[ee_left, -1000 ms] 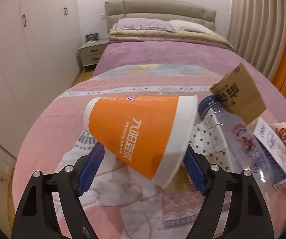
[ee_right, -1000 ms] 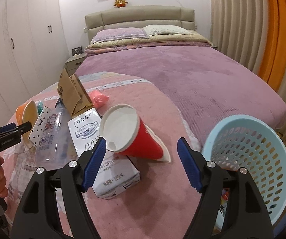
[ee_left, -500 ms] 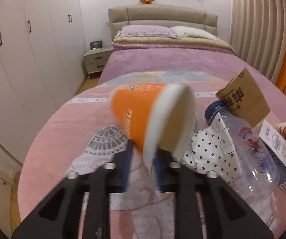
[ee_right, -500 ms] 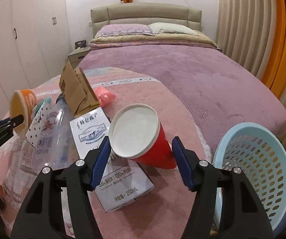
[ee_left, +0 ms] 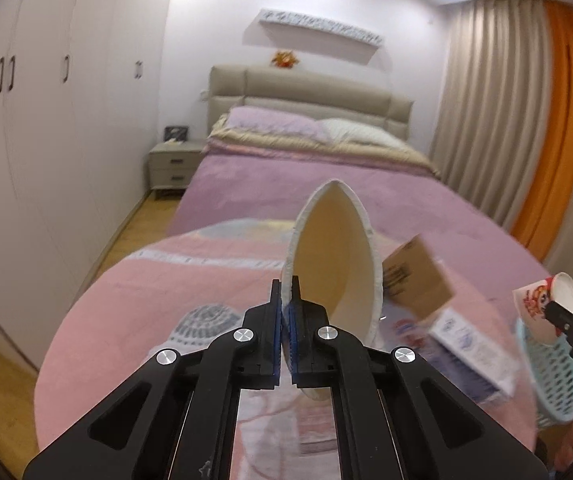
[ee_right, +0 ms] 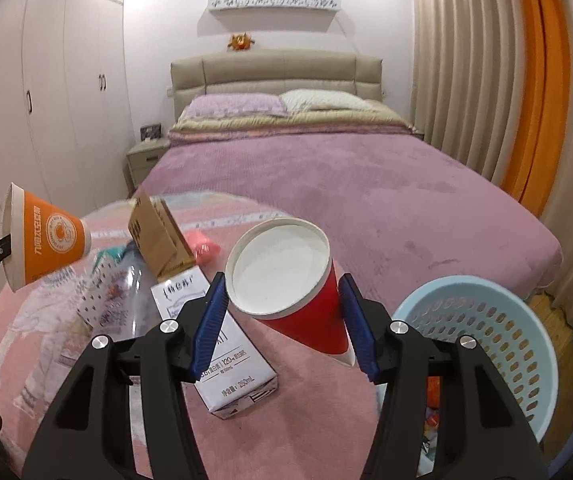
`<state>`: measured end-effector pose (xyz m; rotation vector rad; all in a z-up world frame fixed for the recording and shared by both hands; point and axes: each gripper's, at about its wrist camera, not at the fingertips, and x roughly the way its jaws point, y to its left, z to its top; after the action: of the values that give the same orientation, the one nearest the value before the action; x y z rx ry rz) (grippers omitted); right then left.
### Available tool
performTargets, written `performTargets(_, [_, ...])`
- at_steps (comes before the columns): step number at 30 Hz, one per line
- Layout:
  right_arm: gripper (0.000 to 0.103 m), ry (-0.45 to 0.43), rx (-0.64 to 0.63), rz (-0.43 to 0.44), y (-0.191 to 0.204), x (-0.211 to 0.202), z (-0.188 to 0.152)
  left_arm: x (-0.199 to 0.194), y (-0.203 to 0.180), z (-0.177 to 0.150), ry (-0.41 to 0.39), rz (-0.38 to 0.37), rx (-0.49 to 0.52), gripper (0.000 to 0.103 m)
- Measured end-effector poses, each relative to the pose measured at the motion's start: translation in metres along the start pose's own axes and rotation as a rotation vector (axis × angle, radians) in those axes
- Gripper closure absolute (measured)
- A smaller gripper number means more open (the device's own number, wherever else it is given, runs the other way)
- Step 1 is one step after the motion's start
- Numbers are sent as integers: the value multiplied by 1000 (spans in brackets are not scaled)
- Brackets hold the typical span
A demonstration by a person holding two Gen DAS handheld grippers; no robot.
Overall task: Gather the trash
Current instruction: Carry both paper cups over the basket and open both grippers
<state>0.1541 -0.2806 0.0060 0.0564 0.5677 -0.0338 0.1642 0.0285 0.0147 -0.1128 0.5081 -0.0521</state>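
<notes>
My left gripper (ee_left: 285, 322) is shut on the rim of an orange paper cup (ee_left: 336, 264), held up above the pink quilt; the cup also shows in the right wrist view (ee_right: 42, 238). My right gripper (ee_right: 282, 320) is closed on a red paper cup (ee_right: 286, 280), lifted off the bed with its mouth facing the camera; it also shows in the left wrist view (ee_left: 546, 306). A light blue mesh basket (ee_right: 482, 344) stands at the bed's right side, below the red cup.
On the pink quilt (ee_right: 314, 432) lie a white milk carton (ee_right: 222, 344), a brown cardboard box (ee_right: 158, 236), a clear plastic bottle (ee_right: 126, 304), a dotted wrapper and a pink scrap (ee_right: 202, 246). Wardrobes stand left, curtains right.
My left gripper closed on the orange cup's rim and raised it off the quilt. My right gripper closed around the red cup and lifted it.
</notes>
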Motion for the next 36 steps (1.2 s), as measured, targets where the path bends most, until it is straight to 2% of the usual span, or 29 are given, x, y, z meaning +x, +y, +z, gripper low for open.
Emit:
performTargets(7, [50,-93,57,-52,-33,-46,13,-35,-49,17,-84,-147,54,102])
performTargets(15, [50,-134,159,-135,-89,-78,13,-41,-132,21,-76,-345,121,102])
performTargets(20, [50,-96,239,-179,-129,-79,3,-35,-199,9,-51,-435,209,102])
performTargets(25, [50,-43,320,-194,-164,-72,-10,-15,-250,-8,24,-509,265,102])
performTargets(29, [50,10,373,-192,-187,-63,-21,7,-276,-20,93,-545,287,102])
performTargets(36, [50,99,421,-187,-204,-40,-41,39,-298,-43,188,-576,307,102])
